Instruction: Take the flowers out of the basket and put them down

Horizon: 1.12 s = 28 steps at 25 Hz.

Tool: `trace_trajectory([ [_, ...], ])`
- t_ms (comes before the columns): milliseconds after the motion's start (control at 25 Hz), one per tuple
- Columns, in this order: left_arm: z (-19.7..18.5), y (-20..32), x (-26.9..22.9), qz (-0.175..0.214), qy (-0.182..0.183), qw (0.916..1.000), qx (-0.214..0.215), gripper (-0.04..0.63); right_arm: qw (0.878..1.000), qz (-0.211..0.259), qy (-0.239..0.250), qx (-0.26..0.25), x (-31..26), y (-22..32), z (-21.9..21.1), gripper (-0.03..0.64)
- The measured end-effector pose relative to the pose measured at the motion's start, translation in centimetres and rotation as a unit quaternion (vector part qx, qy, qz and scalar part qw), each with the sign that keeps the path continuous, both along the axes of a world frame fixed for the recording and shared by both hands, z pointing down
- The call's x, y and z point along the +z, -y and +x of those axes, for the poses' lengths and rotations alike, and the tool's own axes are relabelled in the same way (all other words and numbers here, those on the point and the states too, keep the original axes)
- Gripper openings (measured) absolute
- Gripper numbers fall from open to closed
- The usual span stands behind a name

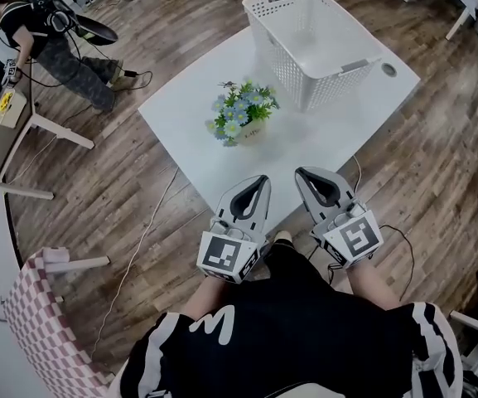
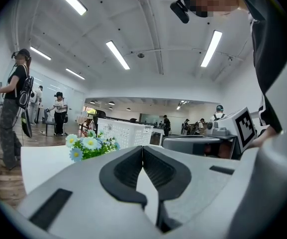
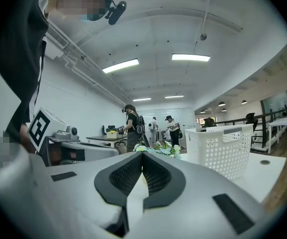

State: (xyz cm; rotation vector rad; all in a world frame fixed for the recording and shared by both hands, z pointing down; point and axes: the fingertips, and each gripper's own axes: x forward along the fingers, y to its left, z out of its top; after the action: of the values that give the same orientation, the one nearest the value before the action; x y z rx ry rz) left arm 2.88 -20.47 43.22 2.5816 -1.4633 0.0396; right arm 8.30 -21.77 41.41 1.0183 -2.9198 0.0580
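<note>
The flowers (image 1: 243, 114) are already out of the basket (image 1: 309, 44). They stand upright in a small pale pot on the white table (image 1: 181, 131), just beside the basket's near corner and apart from it. The basket looks empty from here.

The person holds both tools low at the table's near edge, well short of the flowers. On the left gripper (image 1: 259, 179) the two dark fingers meet at the tips with nothing between them. The right gripper (image 1: 306, 172) is the same, its fingers pressed together and empty. Both point roughly level toward the flowers and the basket.

I'd guess the bunch weighs very little. It is a small cluster of pale blue and white daisy-like heads over green leaves, perhaps artificial. The blooms look soft and would crush or bend if pinched. The pot looks stiff and smooth, so it could slide against the fingers. With the spread of flowers on top it may tip easily when nudged. If it needs moving again, the safest hold seems to be across the pot's body or on the stems just above its rim, not on the petals.
</note>
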Motion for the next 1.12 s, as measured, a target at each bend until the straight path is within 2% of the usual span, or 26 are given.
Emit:
trace_trajectory([
  [240, -4.1, -6.0, -1.0, 0.018, 0.004, 0.9998, -0.006, 0.005, 1.000, 0.022, -0.008, -0.002, -1.2, -6.2, -4.4, 0.017],
  [640, -11.3, -19.5, -3.8, 0.042, -0.008, 0.9991, 0.009, 0.005, 0.998, 0.050, -0.003, 0.045, -3.5, -21.0, -11.4, 0.017],
  [880, -12.4, -26.0, -5.4, 0.060, -0.018, 0.9975, 0.031, 0.005, 0.995, 0.064, -0.008, 0.073, -5.0, -27.3, -12.8, 0.017],
  [1120, -12.5, -30.4, -5.2, 0.057, -0.023, 0.9969, 0.050, 0.005, 0.993, 0.072, -0.004, 0.091, -6.1, -31.4, -12.7, 0.017],
])
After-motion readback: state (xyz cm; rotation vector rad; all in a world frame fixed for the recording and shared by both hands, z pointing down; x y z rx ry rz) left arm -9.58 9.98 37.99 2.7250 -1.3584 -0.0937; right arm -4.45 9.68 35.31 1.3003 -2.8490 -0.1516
